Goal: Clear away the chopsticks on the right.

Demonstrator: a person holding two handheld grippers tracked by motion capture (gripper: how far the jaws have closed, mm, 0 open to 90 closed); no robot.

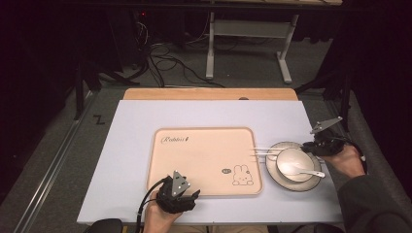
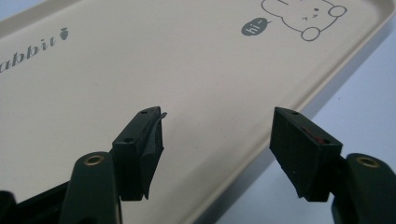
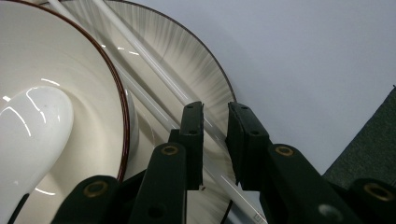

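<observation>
A beige rabbit tray (image 1: 204,160) lies mid-table. Right of it a striped plate (image 1: 270,167) carries a white bowl (image 1: 291,156) with a white spoon (image 1: 303,171) in it. Two white chopsticks (image 1: 265,151) rest across the plate's far left rim and reach the tray. My right gripper (image 1: 312,147) is at the plate's right rim. In the right gripper view its jaws (image 3: 215,140) stand narrow, with the chopsticks (image 3: 140,51) running down between and under them over the plate (image 3: 187,56); no pad visibly presses on them. My left gripper (image 1: 180,192) is open over the tray's near edge (image 2: 187,70).
The pale table top (image 1: 131,145) has bare room left of the tray and behind it. A wooden board (image 1: 209,93) borders the far edge. Grey fabric (image 3: 369,149) lies off the table's right side. Cables and a metal frame (image 1: 210,53) are on the floor beyond.
</observation>
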